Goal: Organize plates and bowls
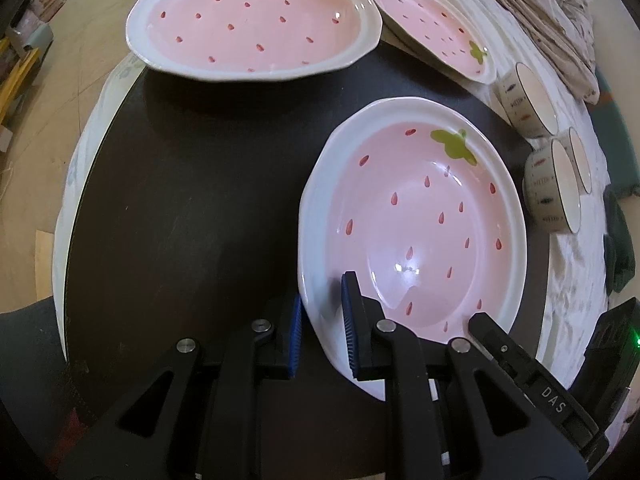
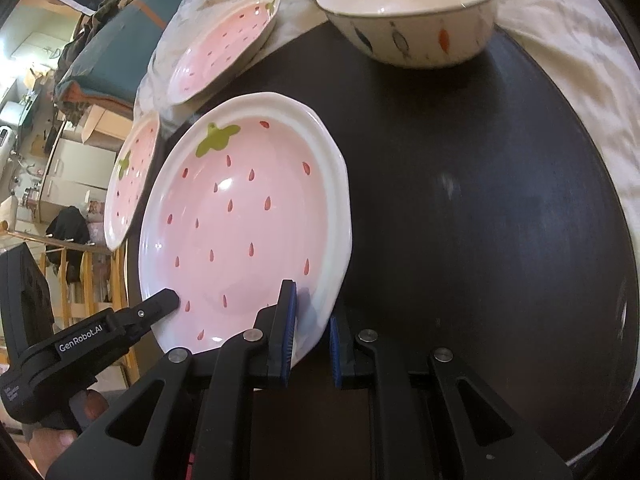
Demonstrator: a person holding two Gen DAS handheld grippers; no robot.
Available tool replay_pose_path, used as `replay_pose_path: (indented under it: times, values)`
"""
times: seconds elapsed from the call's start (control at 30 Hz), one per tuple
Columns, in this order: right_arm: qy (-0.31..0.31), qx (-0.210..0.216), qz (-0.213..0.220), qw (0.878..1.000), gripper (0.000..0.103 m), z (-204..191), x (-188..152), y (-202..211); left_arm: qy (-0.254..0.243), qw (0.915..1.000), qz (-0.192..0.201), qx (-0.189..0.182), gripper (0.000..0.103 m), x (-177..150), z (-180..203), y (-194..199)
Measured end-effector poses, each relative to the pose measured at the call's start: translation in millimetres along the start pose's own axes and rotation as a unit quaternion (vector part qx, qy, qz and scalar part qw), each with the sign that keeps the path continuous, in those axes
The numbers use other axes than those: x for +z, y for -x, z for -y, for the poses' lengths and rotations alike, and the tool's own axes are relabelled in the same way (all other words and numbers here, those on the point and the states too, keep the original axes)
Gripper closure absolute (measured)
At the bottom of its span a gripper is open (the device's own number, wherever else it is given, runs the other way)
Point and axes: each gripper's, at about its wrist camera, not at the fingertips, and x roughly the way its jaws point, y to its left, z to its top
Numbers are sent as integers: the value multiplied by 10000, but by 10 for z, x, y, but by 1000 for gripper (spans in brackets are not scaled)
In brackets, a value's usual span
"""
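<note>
A round dark desk [image 1: 180,200] carries everything, with a pale patterned cloth [image 2: 568,40] draped round its far edge.

On the dark surface lies the nearest strawberry plate [image 1: 420,216], pink inside with red seeds, a green leaf and a broad white rim. Both tools grip it from opposite sides of its near edge. The left tool [image 1: 322,332] is clamped on the rim, one blue pad inside the plate and the other outside under the lip. The right tool [image 2: 312,332] is clamped on the rim in the same way, its inner finger lying over the pink well. In the right wrist view the left tool's black body reaches in from the lower left, a hand [image 2: 60,440] beneath it.

A second strawberry plate [image 1: 248,24] sits at the far side of the desk, well apart from the held one. A third strawberry plate [image 1: 432,20] rests just beside it, lying partly on the cloth.

A cream bowl [image 2: 408,16] with painted leaf marks and a dark rim stands at the desk's edge in the right wrist view. In the left view, three such small bowls [image 1: 554,188] cluster on the cloth to the right of the held plate.
</note>
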Motion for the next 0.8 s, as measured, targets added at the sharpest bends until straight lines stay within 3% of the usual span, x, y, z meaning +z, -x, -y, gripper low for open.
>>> replay_pose_path:
  times: [0.8]
  values:
    - [91, -70, 35, 9999, 87, -37, -147, 15, -208, 9997, -56, 125, 87, -73, 42, -20]
